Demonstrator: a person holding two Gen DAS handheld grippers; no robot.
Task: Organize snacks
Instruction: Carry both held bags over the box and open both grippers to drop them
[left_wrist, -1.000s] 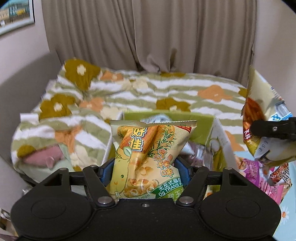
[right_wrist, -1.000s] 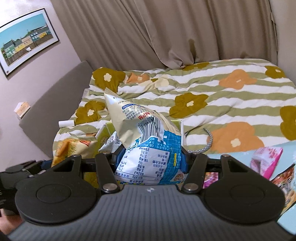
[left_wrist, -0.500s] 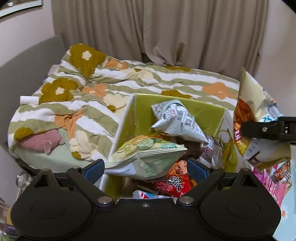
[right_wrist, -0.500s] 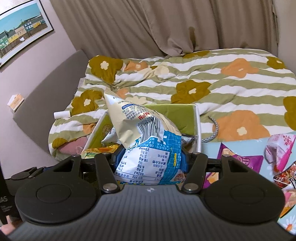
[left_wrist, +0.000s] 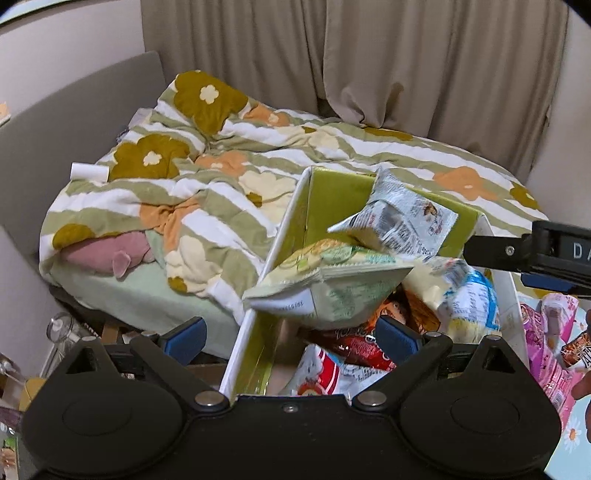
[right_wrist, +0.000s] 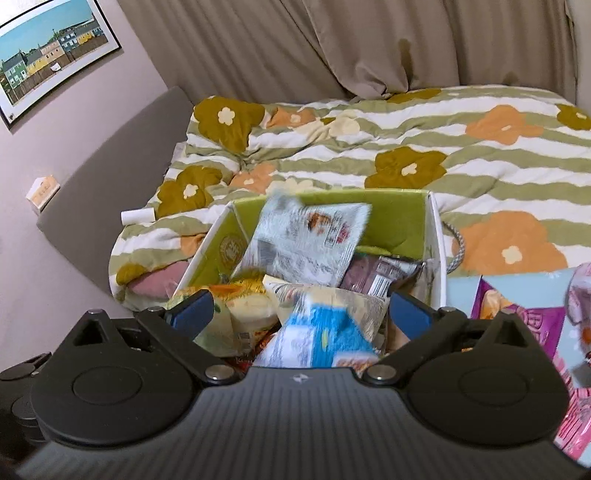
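Observation:
A white box with a green inside (left_wrist: 334, 194) (right_wrist: 399, 218) stands at the bed's near edge, filled with snack bags. My left gripper (left_wrist: 291, 338) is open and empty above the box's near left corner. The yellow-green corn snack bag (left_wrist: 332, 282) (right_wrist: 236, 308) lies on top of the pile. My right gripper (right_wrist: 299, 310) is open above the box. The blue and cream bag (right_wrist: 325, 332) (left_wrist: 461, 295) lies blurred below its jaws. A grey-white printed bag (left_wrist: 399, 218) (right_wrist: 306, 240) leans on the far wall.
A flowered green-striped duvet (left_wrist: 221, 177) covers the bed behind the box. Pink and purple snack bags (right_wrist: 517, 317) (left_wrist: 546, 339) lie on a light blue mat to the right. A grey headboard (right_wrist: 110, 177) runs along the left. Curtains hang behind.
My left gripper opened and let the corn snack bag drop into the box. My right gripper moved over the box, then opened and let go of the blue and cream bag.

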